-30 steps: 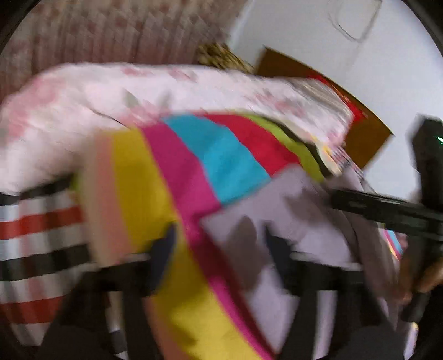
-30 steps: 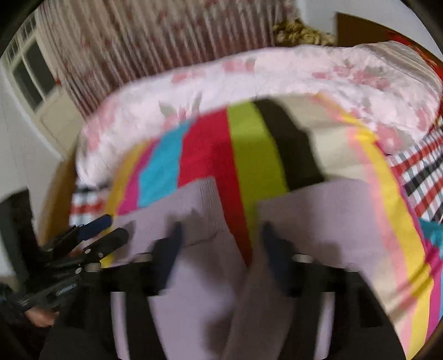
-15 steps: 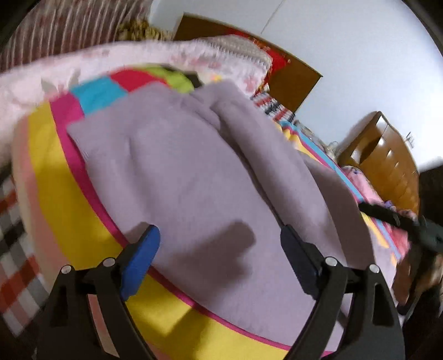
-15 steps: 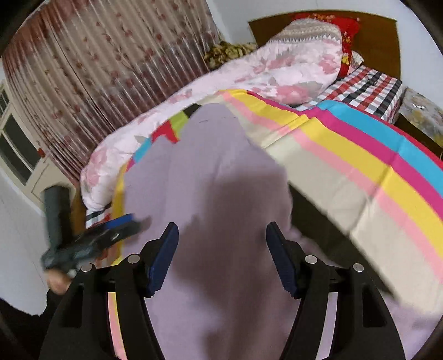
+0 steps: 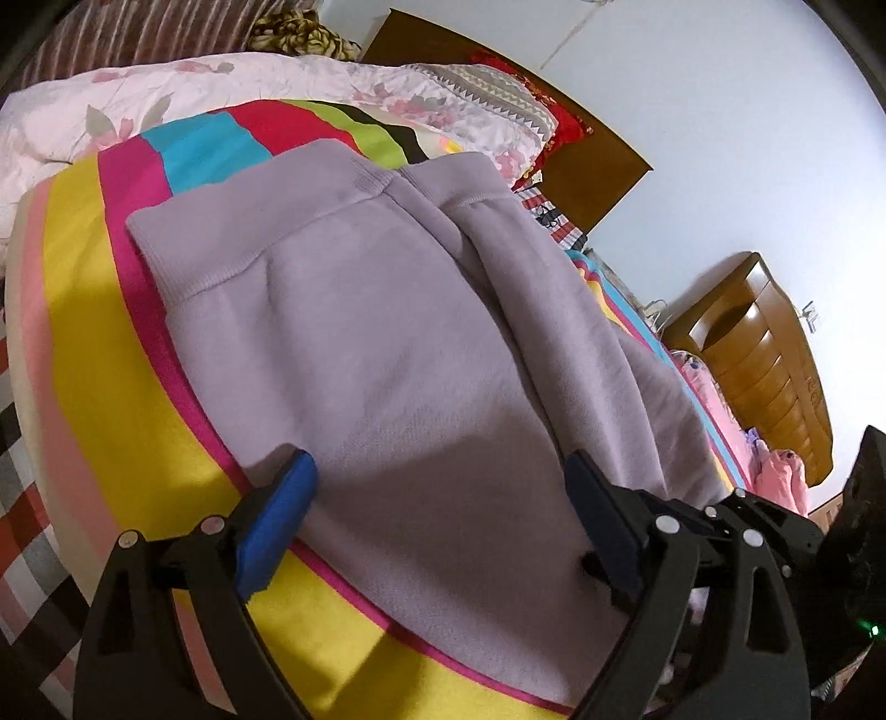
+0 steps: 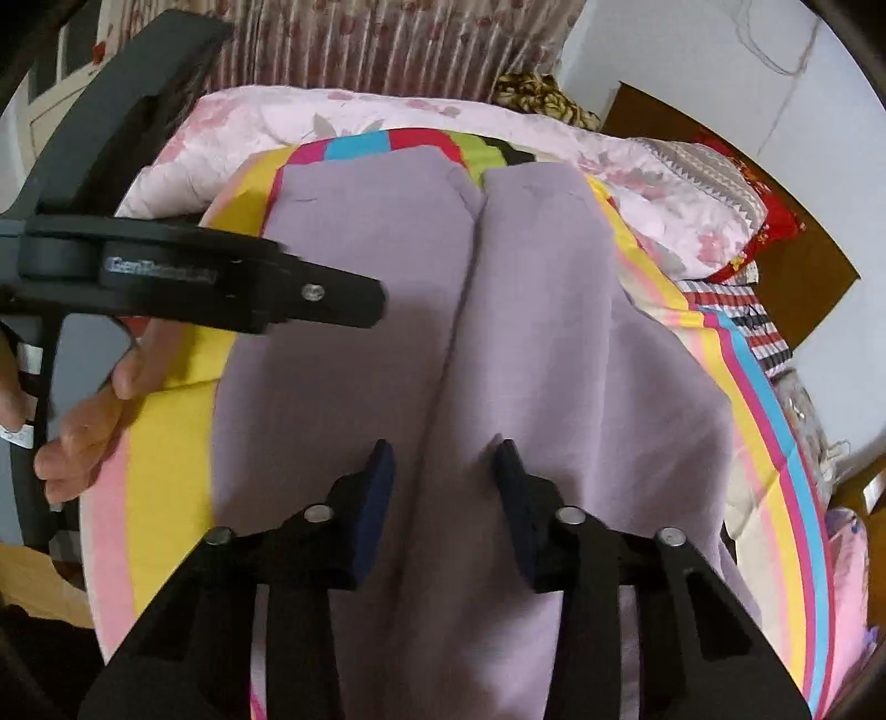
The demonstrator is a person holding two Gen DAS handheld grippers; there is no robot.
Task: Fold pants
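Lilac sweatpants [image 5: 387,343] lie spread flat on a striped bedsheet [image 5: 83,332], both leg cuffs at the far end. In the right wrist view the pants [image 6: 526,332] run away from me, the two legs side by side. My left gripper [image 5: 437,515] is open and empty, low over one leg's near edge. My right gripper [image 6: 443,487] is open and empty, its jaws part way apart, over the seam between the legs. The left gripper's body [image 6: 194,288] and the hand holding it show at the left of the right wrist view.
A pink floral quilt [image 5: 166,94] is bunched along the bed's far side. A wooden headboard [image 5: 581,160] and pillows stand at the right. A wooden dresser [image 5: 775,360] stands beside the bed. Curtains [image 6: 387,50] hang behind.
Both grippers have pulled back from the cuffs toward the near part of the pants. The right gripper's jaws have narrowed. The pants now lie flat and spread out.
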